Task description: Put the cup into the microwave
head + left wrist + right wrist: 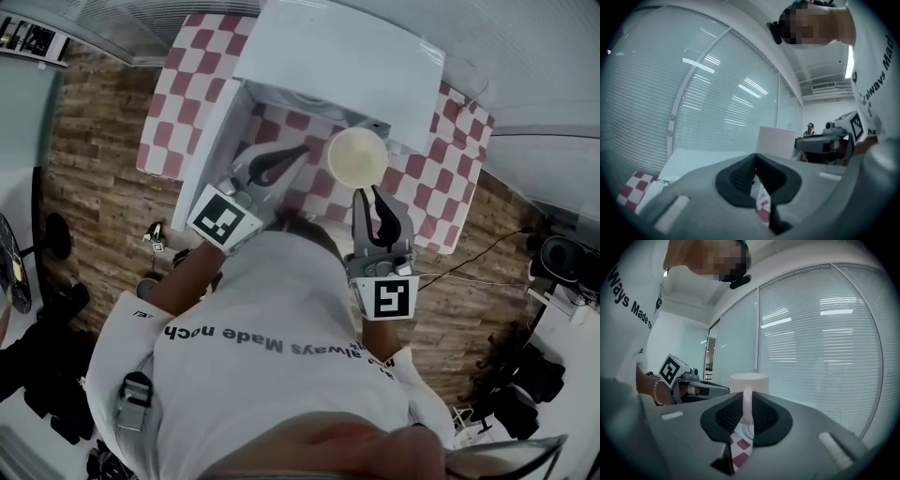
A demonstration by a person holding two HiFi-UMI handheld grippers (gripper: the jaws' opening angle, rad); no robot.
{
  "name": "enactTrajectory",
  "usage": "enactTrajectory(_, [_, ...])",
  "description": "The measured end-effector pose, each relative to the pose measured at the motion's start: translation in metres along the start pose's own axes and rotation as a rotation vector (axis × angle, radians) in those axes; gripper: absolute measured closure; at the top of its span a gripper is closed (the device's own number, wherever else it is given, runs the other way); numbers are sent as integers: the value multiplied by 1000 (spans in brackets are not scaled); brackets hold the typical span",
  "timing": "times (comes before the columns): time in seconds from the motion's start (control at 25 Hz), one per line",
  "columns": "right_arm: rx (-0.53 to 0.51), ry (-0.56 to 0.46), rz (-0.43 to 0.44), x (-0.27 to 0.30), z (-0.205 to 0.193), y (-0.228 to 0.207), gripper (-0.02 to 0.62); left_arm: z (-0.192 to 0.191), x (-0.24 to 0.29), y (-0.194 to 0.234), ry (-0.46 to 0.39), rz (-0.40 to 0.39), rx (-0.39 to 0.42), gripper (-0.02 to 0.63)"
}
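While the right gripper has its jaws clamped tight on the thin white handle of the round cream-white cup, the cup stays upright over the red-and-white checked tablecloth. It is just in front of the boxy white microwave, outside it. The microwave's white door stands swung open on the left. Near that door, the left gripper has its jaws closed together with nothing between them.

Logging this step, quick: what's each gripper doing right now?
Left gripper: jaws closed, nothing between them.
Right gripper: jaws closed on the handle of the cup.
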State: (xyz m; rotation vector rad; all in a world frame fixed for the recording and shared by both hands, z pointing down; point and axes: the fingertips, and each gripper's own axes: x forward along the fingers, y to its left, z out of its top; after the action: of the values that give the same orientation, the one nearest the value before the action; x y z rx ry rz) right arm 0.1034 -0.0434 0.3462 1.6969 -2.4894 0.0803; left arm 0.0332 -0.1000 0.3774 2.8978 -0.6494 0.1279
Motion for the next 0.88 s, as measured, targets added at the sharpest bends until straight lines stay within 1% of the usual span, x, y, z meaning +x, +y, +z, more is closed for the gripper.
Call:
enactTrajectory(0.2, [25,-5,0,12,-23,-2,554,-25,7,10,24,15,-7,603])
enactTrajectory(0.32, [27,17,7,18,-39,-3,554,-43,9,18,62,26,-18,603])
enactTrajectory(0.52, [13,31,20,33,-67,-2,554,-62,12,32,56,42,-32,603])
enactTrajectory(0.72, [13,67,30,48,-100,-1,554,-74,20,42,28,51,-62,603])
enactTrajectory(0.88, [3,64,31,64,-121,-3,554,-93,25,52,37,58,-73,603])
